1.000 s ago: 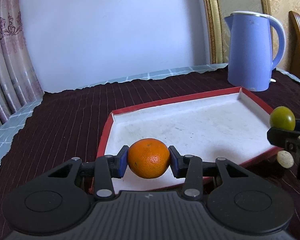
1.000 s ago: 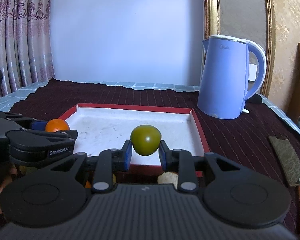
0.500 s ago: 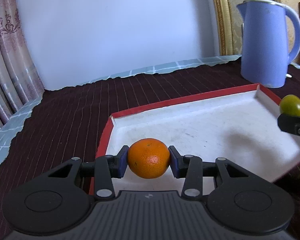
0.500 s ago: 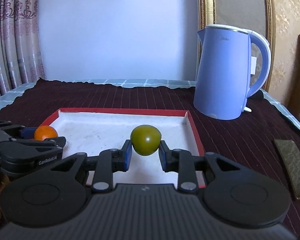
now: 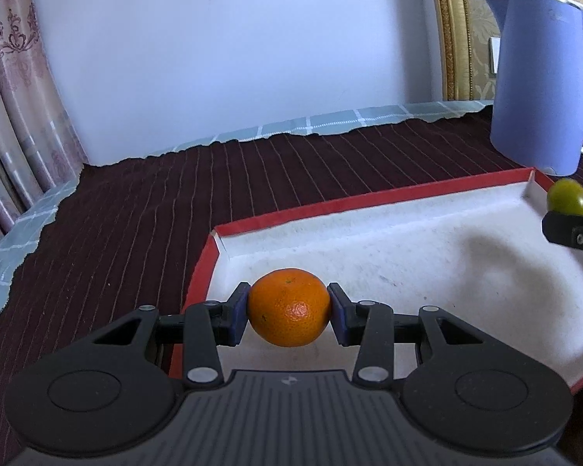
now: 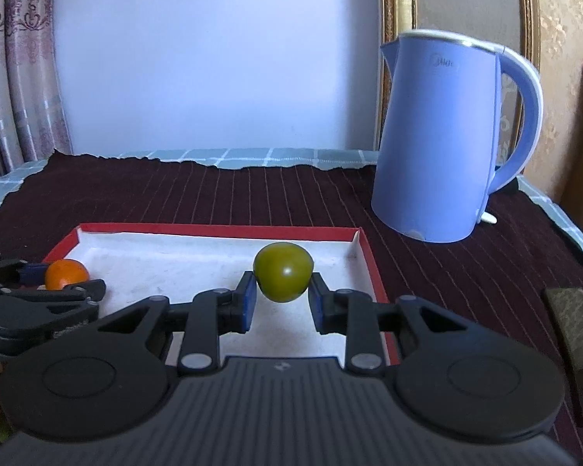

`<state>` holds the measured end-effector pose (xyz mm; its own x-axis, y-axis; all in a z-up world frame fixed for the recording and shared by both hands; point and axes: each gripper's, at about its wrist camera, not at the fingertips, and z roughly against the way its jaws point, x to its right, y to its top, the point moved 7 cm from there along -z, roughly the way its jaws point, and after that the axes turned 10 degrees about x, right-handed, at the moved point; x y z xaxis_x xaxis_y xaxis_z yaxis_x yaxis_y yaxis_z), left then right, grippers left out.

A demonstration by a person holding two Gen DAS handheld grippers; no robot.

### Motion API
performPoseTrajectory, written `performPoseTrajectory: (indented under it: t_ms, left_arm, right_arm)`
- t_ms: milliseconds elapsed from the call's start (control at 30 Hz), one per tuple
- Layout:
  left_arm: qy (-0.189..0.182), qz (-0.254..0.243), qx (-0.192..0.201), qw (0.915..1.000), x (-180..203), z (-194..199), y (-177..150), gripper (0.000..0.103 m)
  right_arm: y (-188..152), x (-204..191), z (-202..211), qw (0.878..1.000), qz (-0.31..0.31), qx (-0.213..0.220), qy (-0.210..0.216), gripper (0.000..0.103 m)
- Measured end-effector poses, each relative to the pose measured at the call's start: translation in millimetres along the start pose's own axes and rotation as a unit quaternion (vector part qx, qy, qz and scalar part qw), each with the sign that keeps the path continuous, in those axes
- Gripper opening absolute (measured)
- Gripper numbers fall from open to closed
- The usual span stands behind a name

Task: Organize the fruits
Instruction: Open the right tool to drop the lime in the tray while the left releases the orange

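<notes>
Tray [image 5: 369,240] interior fills the left wrist view, where the left gripper [image 5: 289,308] clamps the orange [image 5: 289,306]. Only the right wrist view shows the right gripper [image 6: 283,293] pinching the green fruit [image 6: 283,272] and the whole kettle [image 6: 443,139].

Both wrist cameras look forward along their fingers, low and close over the tray [image 5: 369,202] [image 6: 213,229]. Both views share the tray and kettle [image 5: 540,89] [image 6: 439,139].

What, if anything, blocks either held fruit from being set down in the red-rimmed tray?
Nothing visible. The orange in the left gripper and the green fruit in the right gripper both hang over the tray, whose visible white floor is bare.
</notes>
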<state>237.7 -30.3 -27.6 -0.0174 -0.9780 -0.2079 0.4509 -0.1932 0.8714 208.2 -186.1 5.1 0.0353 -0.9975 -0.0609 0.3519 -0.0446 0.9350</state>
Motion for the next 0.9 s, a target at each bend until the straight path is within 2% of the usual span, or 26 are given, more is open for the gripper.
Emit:
performPoseTrajectory:
  t_ms: [233,267,333,367,400,467,567,633,900]
  left_arm:
    - [-0.001,0.001,-0.005,1.0,-1,-7,4,0.043]
    - [0.002,-0.001,-0.002,1.0,-1,-6,4,0.047]
    - [0.008,-0.004,0.003,1.0,-1,-5,6,0.061]
    - [0.009,-0.004,0.007,0.9999,-2,-4,6,0.07]
    - [0.011,-0.003,0.012,0.9999,-2,-2,7,0.074]
    - [0.014,-0.007,0.017,0.9997,-2,-1,8,0.074]
    - [0.012,-0.011,0.018,0.9997,0,2,7,0.074]
    - [0.011,-0.011,0.016,0.9997,0,3,6,0.074]
    - [0.013,-0.014,0.022,0.9996,3,15,3,0.074]
  right_arm:
    - [-10,1,-22,1.0,-0.009,-0.025,-0.01,0.03]
    - [-12,2,-23,1.0,-0.009,-0.026,-0.012,0.032]
    - [-14,2,-23,0.999,-0.01,-0.027,-0.016,0.044]
    - [-14,3,-23,0.999,-0.01,-0.026,-0.017,0.046]
    - [-15,3,-22,1.0,-0.009,-0.025,-0.017,0.047]
    - [-14,3,-19,1.0,-0.008,-0.023,-0.018,0.048]
    - [-13,4,-14,1.0,-0.005,-0.016,-0.023,0.061]
    - [-11,5,-8,1.0,-0.003,-0.007,-0.029,0.073]
    - [-7,4,16,0.999,-0.021,0.016,-0.038,0.098]
